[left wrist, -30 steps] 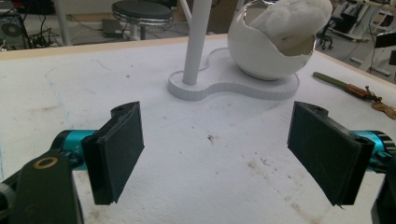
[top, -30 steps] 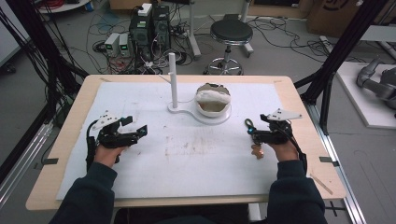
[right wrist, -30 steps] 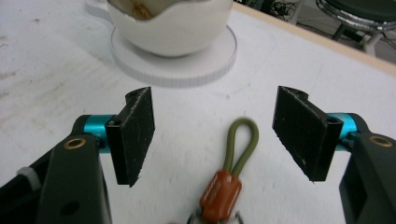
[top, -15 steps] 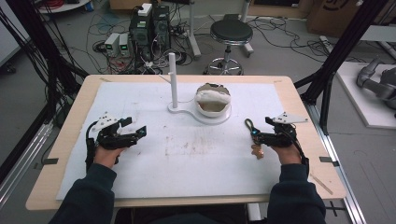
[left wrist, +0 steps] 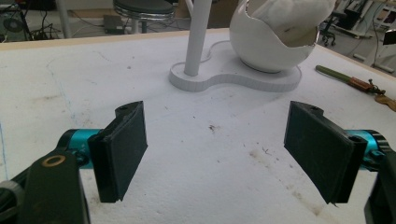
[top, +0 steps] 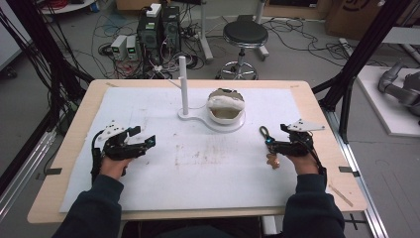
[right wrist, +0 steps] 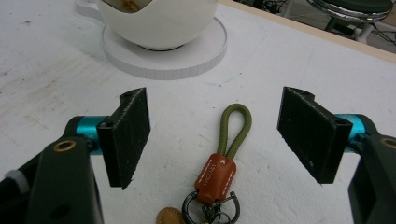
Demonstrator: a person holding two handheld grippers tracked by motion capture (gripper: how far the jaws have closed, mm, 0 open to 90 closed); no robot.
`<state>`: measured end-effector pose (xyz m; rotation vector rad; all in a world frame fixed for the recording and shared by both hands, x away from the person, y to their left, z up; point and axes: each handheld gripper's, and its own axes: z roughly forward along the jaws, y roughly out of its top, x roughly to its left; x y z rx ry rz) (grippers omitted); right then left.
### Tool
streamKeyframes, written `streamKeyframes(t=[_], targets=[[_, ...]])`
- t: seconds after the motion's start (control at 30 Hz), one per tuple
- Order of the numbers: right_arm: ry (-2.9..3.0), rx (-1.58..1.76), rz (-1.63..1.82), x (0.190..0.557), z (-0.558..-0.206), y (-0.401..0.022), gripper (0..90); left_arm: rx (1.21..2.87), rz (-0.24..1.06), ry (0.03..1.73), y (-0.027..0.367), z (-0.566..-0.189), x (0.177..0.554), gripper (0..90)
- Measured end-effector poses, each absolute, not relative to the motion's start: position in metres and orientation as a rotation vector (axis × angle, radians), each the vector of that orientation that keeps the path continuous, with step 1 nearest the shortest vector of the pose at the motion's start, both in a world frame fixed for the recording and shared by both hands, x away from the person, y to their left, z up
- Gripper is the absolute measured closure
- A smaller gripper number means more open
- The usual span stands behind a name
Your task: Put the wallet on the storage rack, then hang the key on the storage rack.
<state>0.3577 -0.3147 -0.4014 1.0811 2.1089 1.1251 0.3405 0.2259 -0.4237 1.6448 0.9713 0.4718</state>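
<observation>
A keychain (right wrist: 219, 173) lies flat on the white mat: olive cord loop, brown leather tab, metal ring and a round brown tag. My right gripper (right wrist: 215, 133) is open, one jaw on each side of the cord loop and not touching it. In the high view the keychain (top: 266, 135) lies just left of the right gripper (top: 276, 139). My left gripper (top: 142, 136) is open and empty over bare mat at the left. From the left gripper (left wrist: 217, 156) view, the keychain (left wrist: 348, 79) lies far off to the right.
A white stand (top: 198, 117) sits at the mat's far middle, with an upright post (top: 184, 84) and an egg-shaped bowl (top: 225, 106) holding something pale. The bowl (right wrist: 159, 23) is just beyond the keychain. The wooden table edge (top: 341, 163) runs close to the right hand.
The right gripper has drifted slightly back toward the person; the keychain has stayed put. The left gripper has barely moved.
</observation>
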Motion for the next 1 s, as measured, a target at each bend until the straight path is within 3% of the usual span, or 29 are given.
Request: streamKeyframes(t=[0.47, 0.73, 0.8, 0.93, 1.0], targets=[[2.088, 1.133, 1.123, 0.357, -0.403, -0.321, 25.9, 1.627, 0.469, 0.975, 0.227, -0.423, 0.341, 21.6], [2.224, 1.179, 1.053, 0.363, -0.421, -0.322, 26.9, 1.638, 0.471, 0.974, 0.226, -0.423, 0.341, 21.6], [2.228, 1.203, 1.04, 0.364, -0.423, -0.324, 31.1, 1.638, 0.474, 0.977, 0.225, -0.424, 0.341, 21.6], [2.241, 1.25, 1.057, 0.364, -0.426, -0.332, 49.9, 1.653, 0.481, 0.974, 0.224, -0.423, 0.34, 21.8], [2.259, 1.258, 1.059, 0.363, -0.429, -0.333, 52.4, 1.654, 0.48, 0.973, 0.223, -0.423, 0.339, 21.8]])
